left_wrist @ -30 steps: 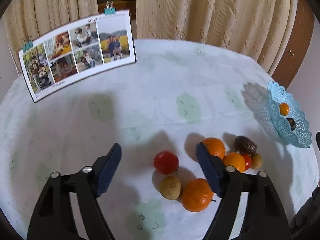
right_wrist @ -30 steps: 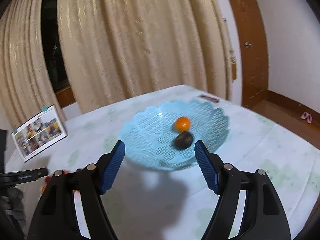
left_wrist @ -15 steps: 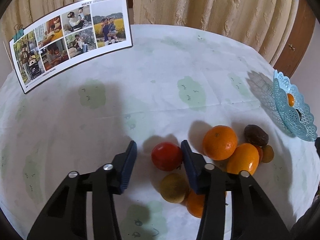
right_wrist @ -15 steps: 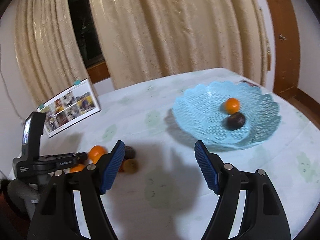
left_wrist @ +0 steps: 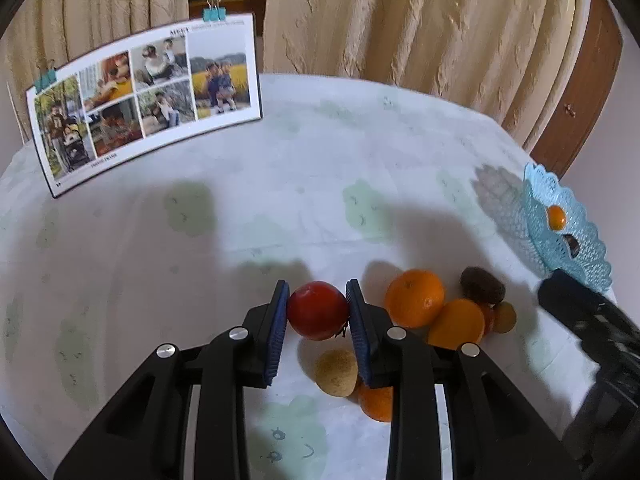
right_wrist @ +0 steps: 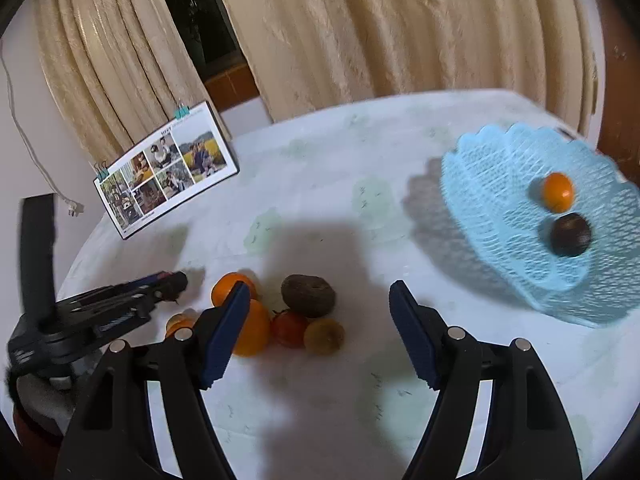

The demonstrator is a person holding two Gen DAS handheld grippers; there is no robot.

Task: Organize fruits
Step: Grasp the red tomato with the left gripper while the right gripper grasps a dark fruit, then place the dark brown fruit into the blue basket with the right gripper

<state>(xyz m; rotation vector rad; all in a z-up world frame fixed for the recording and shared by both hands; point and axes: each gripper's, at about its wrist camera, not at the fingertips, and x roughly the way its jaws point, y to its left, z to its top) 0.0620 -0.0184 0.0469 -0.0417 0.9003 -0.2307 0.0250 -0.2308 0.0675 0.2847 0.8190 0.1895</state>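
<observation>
Fingers of the left gripper (left_wrist: 318, 312) now clamp the red fruit (left_wrist: 318, 310), blue pads (left_wrist: 280, 320) pressed on both its sides. A second ago the jaws stood wide around it; half a second ago they were partway in; now contact, so grasp looks complete. Fruit seems to be on the tablecloth (left_wrist: 240, 220), not lifted yet as far as I can tell.

Just right of the left fingers: big orange (left_wrist: 414, 298), second orange (left_wrist: 458, 324), brown fruit (left_wrist: 482, 285), small yellow fruit (left_wrist: 505, 317). Below the fingertips, between the finger bases: tan round fruit (left_wrist: 336, 372) and a half-hidden orange (left_wrist: 376, 402).

Right gripper (right_wrist: 320, 336) is unclenched, nothing between its fingers (right_wrist: 224, 334), same width as before. Its view has swung: a second ago the blue basket (right_wrist: 500, 184) sat straight ahead between the fingers, now it is off to the upper right and the fruit pile lies just ahead of the left finger. Basket holds a small orange (right_wrist: 557, 192) and a dark fruit (right_wrist: 570, 235).

Photo board (left_wrist: 144, 96) stands far ahead of the left fingers, irrelevant.

Judgement: left is ready to lift and carry the red fruit to the basket, well apart to the right. Right looks set to pick next from the pile. Risk: both grippers crowd the same cluster; round fruit may roll if nudged.
</observation>
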